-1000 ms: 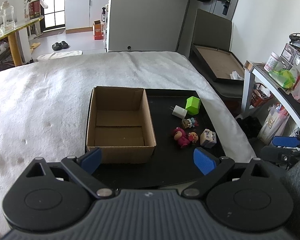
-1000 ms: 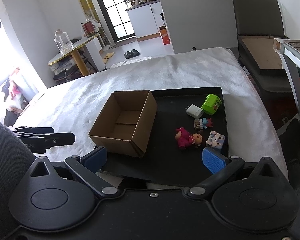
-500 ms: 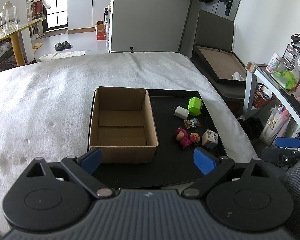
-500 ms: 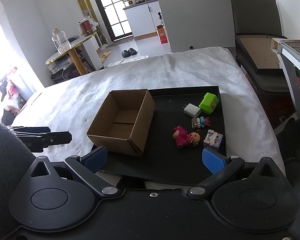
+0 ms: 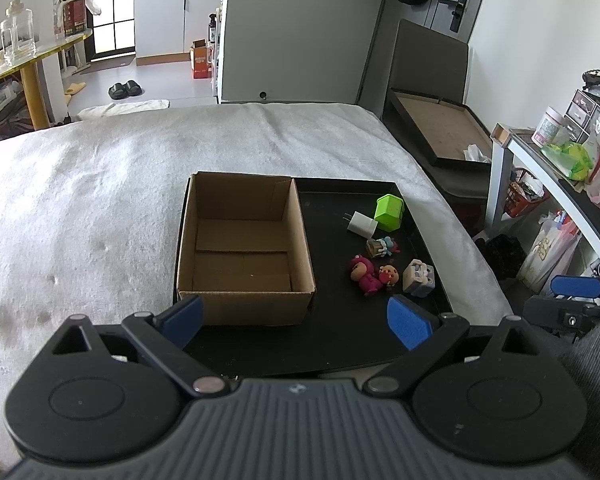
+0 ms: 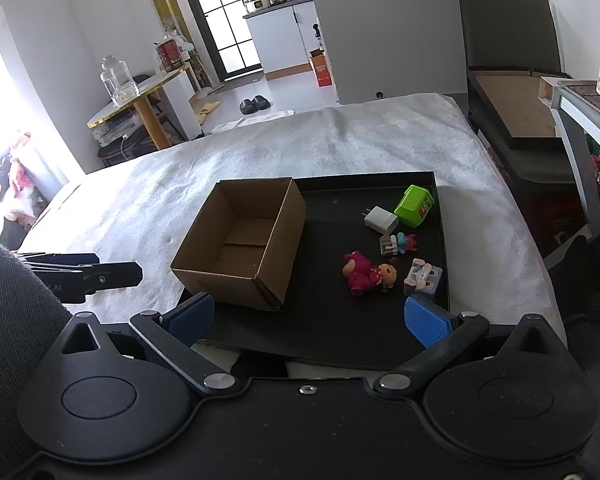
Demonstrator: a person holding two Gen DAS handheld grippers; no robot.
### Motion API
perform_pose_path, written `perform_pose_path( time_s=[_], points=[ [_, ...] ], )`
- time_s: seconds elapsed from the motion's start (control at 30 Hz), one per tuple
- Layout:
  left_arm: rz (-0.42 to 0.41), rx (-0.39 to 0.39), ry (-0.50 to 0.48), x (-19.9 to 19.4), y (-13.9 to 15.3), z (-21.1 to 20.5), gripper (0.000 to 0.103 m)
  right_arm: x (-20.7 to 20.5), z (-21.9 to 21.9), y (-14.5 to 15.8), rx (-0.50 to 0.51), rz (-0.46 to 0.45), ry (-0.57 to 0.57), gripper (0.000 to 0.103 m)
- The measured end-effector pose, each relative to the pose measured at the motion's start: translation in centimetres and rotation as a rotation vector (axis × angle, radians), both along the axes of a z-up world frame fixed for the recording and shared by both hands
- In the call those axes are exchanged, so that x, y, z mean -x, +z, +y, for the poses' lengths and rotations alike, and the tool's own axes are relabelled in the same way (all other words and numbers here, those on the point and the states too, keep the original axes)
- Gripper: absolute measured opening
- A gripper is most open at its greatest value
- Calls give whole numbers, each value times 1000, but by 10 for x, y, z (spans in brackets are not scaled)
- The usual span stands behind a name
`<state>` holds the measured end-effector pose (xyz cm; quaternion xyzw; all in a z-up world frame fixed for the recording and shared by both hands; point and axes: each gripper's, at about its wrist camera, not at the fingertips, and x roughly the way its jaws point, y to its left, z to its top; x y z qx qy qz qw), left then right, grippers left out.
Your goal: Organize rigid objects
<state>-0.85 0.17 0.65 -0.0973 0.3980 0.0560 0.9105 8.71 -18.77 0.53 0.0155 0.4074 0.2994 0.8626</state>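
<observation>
Evidently both grippers hung above the near edge of the black tray, which lay on a bed covered with a white blanket. The left gripper had its blue-padded fingers spread wide, holding nothing. The right gripper was likewise spread wide and empty.

An open cardboard box stood empty on the left part of the tray. The small items lay on the tray's right part, apart from the box: a green house-shaped block at the far right, a white charger plug just beside it, a small blue-haired figure nearer, a pink toy lying against a small orange-headed doll, and a pale cube toy nearest the right edge.
</observation>
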Motion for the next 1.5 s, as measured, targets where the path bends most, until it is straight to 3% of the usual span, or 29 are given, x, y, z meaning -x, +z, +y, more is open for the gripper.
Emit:
perform_pose_path(
  time_s=[1.07, 1.5],
  points=[
    [-14, -23, 30, -3, 2, 5, 98, -1, 1, -4, -25, 2, 3, 103],
    [5, -48, 75, -18, -16, 20, 98, -17, -4, -26, -44, -5, -40, 103]
  ],
)
